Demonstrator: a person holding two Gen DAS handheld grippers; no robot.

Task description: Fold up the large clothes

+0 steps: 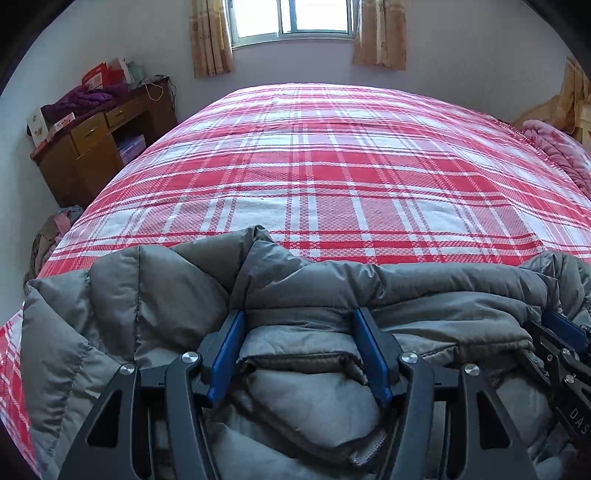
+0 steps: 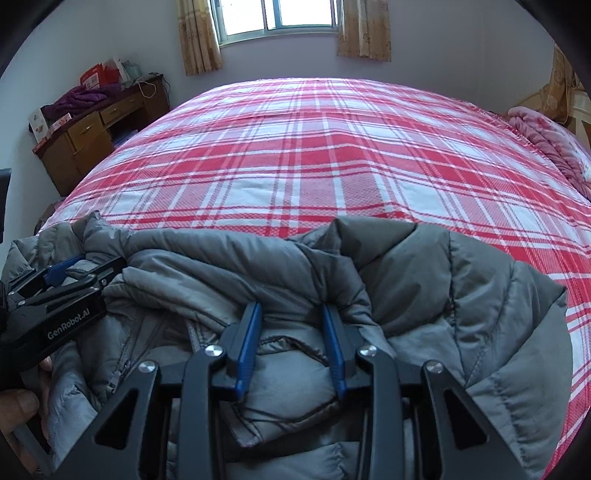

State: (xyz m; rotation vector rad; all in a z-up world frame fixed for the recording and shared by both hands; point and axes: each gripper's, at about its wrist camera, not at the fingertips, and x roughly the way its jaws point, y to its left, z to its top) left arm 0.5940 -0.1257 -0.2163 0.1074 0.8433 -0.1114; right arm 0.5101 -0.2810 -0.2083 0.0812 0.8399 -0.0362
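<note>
Jacket: a grey quilted down jacket [image 1: 303, 295] lay bunched along the near edge of the bed [image 1: 332, 166], its puffy folds heaped under both tools.
Bed: covered by a red-and-white plaid sheet [image 2: 314, 155], flat and smooth beyond the jacket.
Left tool: the left tool [image 1: 299, 325] had its blue fingers [image 1: 227, 354] spread, with a thick roll of the jacket between them; it pressed into the fabric, but the fingers looked parted rather than clenched.
Right tool: the right tool [image 2: 291, 314] had its fingers closer together with a ridge of jacket between them; whether it truly pinched the cloth could not be told from this angle.
Spacing: the two tools sat side by side on the jacket, each visible at the edge of the other's view.
Desk: a wooden desk [image 1: 92, 144] stood by the far left wall, with purple clothing [image 1: 85, 98] piled on it.
Window: a window [image 1: 291, 18] with tan curtains [image 1: 210, 37] was in the far wall.
Blanket: a pink blanket [image 2: 546, 140] lay at the bed's far right.
</note>
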